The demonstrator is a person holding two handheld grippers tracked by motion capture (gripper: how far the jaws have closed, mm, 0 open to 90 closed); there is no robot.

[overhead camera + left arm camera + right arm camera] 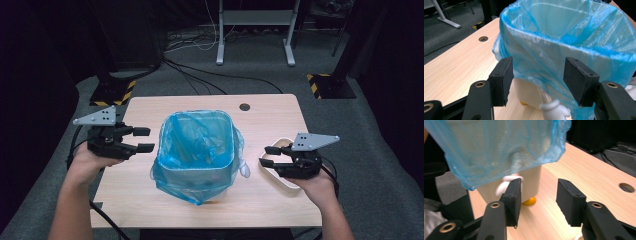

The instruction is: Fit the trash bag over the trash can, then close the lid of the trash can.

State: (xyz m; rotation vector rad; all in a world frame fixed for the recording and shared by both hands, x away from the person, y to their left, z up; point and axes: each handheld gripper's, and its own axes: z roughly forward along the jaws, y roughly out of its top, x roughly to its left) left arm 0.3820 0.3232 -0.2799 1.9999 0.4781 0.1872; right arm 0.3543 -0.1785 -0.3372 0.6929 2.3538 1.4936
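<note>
A white bin (220, 192) lined with a blue plastic bag (197, 150) stands at the middle of the wooden table (270, 120). The bag's edge folds down over the rim. The bin has small white arms (244, 170) and orange feet (529, 201). My left gripper (145, 139) hovers left of the bin, pointing at it, open with nothing between its jaws. In the left gripper view, the bag (564, 32) hangs just beyond the left gripper (539, 80). My right gripper (266, 155) is open to the right of the bin, over a white dish (281, 181). The right gripper (539, 200) faces the bin's lower wall (531, 180).
A round cable hole (244, 107) sits near the table's far edge. Beyond the table are a white stand's legs (255, 55), floor cables and two yellow-black striped bases (327, 85). Each gripper's cable trails off the near side of the table.
</note>
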